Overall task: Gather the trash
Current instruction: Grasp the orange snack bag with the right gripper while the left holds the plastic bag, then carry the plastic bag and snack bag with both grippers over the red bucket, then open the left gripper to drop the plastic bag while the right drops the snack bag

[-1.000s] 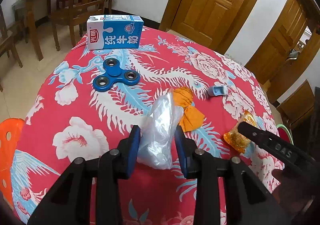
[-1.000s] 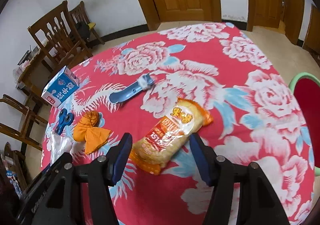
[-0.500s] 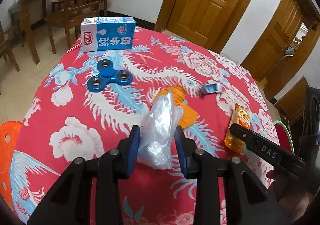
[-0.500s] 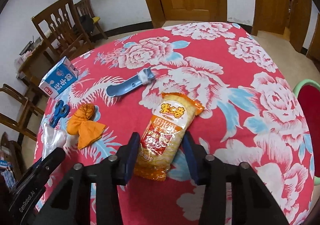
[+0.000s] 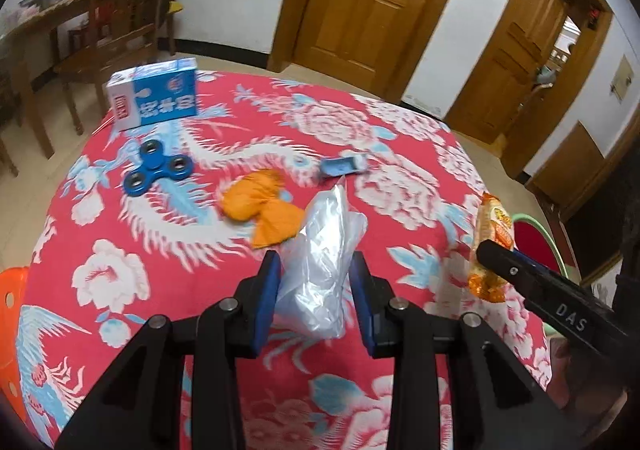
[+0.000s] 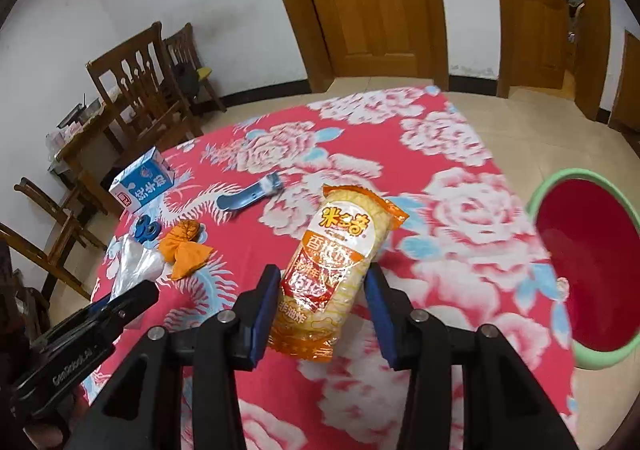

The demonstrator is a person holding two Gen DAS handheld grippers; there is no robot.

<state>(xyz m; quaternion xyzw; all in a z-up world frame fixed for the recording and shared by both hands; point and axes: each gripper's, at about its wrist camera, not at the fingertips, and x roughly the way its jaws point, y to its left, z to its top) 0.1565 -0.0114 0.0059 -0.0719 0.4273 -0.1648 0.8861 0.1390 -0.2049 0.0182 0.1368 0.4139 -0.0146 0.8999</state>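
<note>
In the left wrist view, a milk carton (image 5: 154,98) stands shut at the upper left of the floral tablecloth (image 5: 120,270), its contents unseen. A blue spinner (image 5: 157,169) lies below it, an orange wrapper (image 5: 264,212) sits at centre and a small blue tool (image 5: 340,167) lies just beyond. At lower centre, the left gripper (image 5: 316,292) is clenched on a clear plastic bag (image 5: 320,262), its blue pads pressing both sides, the bag rising between them, clear of the cloth. In the right wrist view, the right gripper (image 6: 322,312) at lower centre grasps a snack packet (image 6: 338,270) by its lower half, the packet standing above the cloth. At the right edge, beside the table, a green-rimmed basin (image 6: 544,190) shows a bare red inside.
</note>
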